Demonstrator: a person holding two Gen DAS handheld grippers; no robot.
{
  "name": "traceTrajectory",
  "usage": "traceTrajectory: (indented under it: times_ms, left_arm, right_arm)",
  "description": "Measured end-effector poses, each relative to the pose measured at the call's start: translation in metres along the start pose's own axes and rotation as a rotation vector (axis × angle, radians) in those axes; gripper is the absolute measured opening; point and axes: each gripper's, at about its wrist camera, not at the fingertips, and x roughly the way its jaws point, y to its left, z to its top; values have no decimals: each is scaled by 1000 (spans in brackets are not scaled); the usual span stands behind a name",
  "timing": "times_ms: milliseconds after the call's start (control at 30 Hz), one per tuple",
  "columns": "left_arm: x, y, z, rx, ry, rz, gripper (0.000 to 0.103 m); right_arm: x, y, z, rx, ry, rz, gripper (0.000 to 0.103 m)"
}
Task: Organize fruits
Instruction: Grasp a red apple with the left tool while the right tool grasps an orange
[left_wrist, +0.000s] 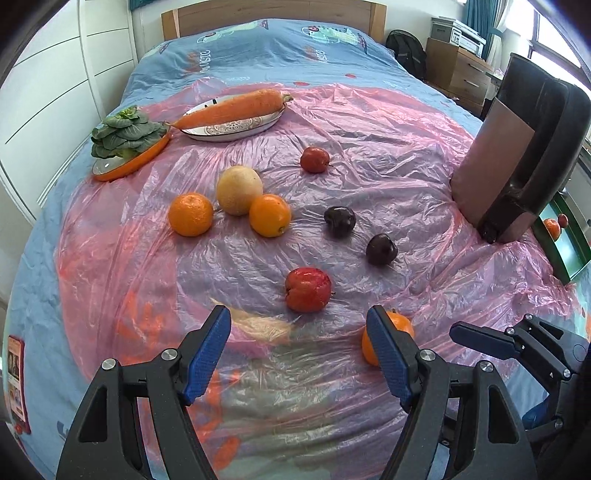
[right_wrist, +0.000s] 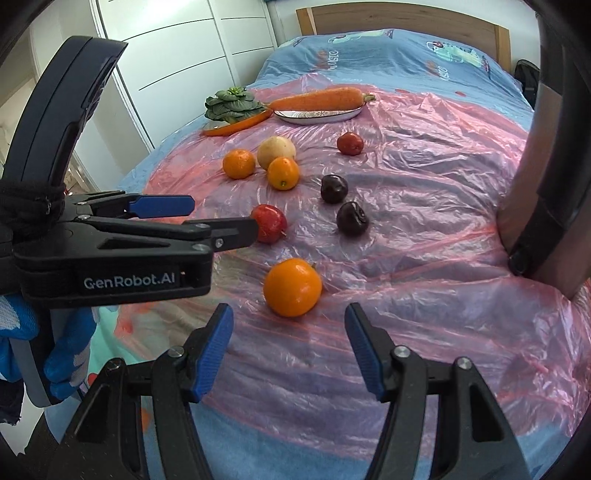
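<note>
In the left wrist view the nearest orange (left_wrist: 400, 325) is half covered by a finger of the left gripper (left_wrist: 299, 321). In the right wrist view the red apple (right_wrist: 272, 221) is partly hidden behind that gripper's finger. The printing on the blue bedspread (left_wrist: 258, 48) is too distorted to be read. The dark chair (right_wrist: 546, 166) is cut off by the edge.

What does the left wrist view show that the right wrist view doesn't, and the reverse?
Only the left wrist view: a printer on a wooden cabinet and a backpack beside the bed. Only the right wrist view: the blue-gloved hand holding the left gripper, and the near orange unobstructed. Both: carrot, greens, pale round fruit, dark plums, near red apple, both grippers open and empty.
</note>
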Motion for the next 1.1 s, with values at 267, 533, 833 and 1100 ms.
traceTrajectory:
  times_ms: [267,533,833,1100]
  left_arm:
    - [31,1,4,-3,46,-21,68]
    - [52,6,1,-14,69,-19,48]
    - [58,4,4,0,66,-11,38]
    - [54,2,4,10,58,-10,30]
  right_arm:
    - [34,-2,10,-7,31,17,87]
    - [49,-8,7,6,39,49,69]
    - [54,-8,6,-9,40,66,69]
    - [53,-9,7,-11,41,79,67]
